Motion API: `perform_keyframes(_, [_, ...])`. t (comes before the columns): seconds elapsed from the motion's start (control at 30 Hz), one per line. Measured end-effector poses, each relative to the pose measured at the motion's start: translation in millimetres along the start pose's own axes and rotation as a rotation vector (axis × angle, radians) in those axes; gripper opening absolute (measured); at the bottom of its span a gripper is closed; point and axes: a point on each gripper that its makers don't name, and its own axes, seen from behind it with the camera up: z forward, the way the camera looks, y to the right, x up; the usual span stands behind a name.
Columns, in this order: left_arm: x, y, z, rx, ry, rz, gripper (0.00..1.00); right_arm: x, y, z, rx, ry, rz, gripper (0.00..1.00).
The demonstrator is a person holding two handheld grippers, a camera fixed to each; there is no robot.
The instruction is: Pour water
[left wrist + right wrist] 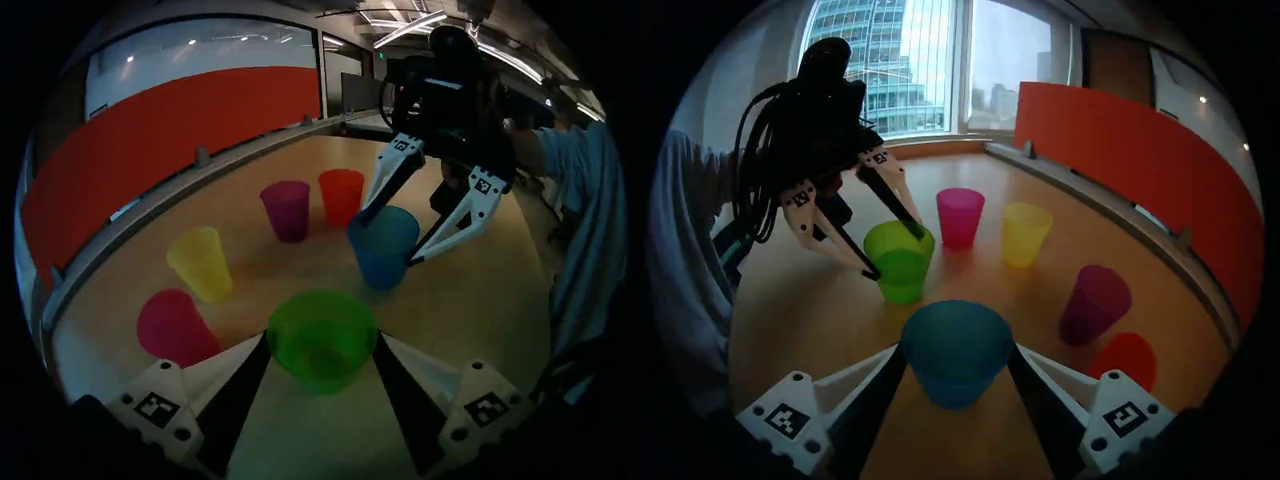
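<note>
Two-gripper rig over a wooden table [480,296] w/ six plastic cups. I'm running both grippers remotely.

L gripper [322,336]: fingers closed in to cup width, one against each side of the green cup [322,356], just below its rim. The cup sits upright btwn them. The right gripper view confirms both tips are on the green cup's wall.

R gripper [958,348]: same story, fingers narrowed onto the blue cup [958,372], pressing both sides, cup upright. In the left gripper view the blue cup stands near the green one, a bit beyond it and to the right, the two apart and not touching.

Spare cups, none held: yellow cup [200,262], pink cup [172,326], purple cup [286,210], orange cup [342,196], spread in a loose arc past the two gripped ones. A person's sleeve [592,200] shows behind the R gripper.

Progress, my read: the grasps are done on both cups, the pour itself isn't. Neither cup is tilted, no stream is visible, no rim is over another. I can't tell whether either cup has water in it, or whether the cups are lifted or resting on the table. Left to do: raise one cup, bring its lip over the other, tip it, then set both down.
</note>
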Motion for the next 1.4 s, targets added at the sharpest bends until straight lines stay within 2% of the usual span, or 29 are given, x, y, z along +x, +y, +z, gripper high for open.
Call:
perform_keyframes(0.37, [-6.5, 0.2, -2.0, 0.001, -0.004, -0.006, 0.88, -4.6, 1.1, 2.6, -0.005, -0.009, -0.009, 0.92])
perform_keyframes(0.7, [-12.4, -0.2, -6.1, 0.006, 0.000, -0.031, 0.88, -12.3, 1.7, -3.0, -0.014, -0.009, 0.010, 0.92])
perform_keyframes(1.0, [-14.3, -1.0, -5.5, 0.008, -0.011, -0.015, 0.89, -15.8, 4.0, -4.8, -0.028, -0.011, 0.018, 0.93])
perform_keyframes(1.13, [-18.9, 1.4, -5.7, -0.002, -0.028, -0.010, 1.00, -18.1, 3.6, -4.2, -0.029, -0.019, 0.014, 0.97])
perform_keyframes(1.2, [-21.4, 2.4, -5.8, -0.006, -0.038, -0.010, 1.00, -20.4, 2.7, -4.3, -0.029, -0.026, 0.011, 1.00])
perform_keyframes(1.4, [-24.5, -1.4, -10.3, 0.013, -0.044, -0.010, 1.00, -25.4, 0.6, -8.1, -0.038, -0.034, 0.006, 1.00])
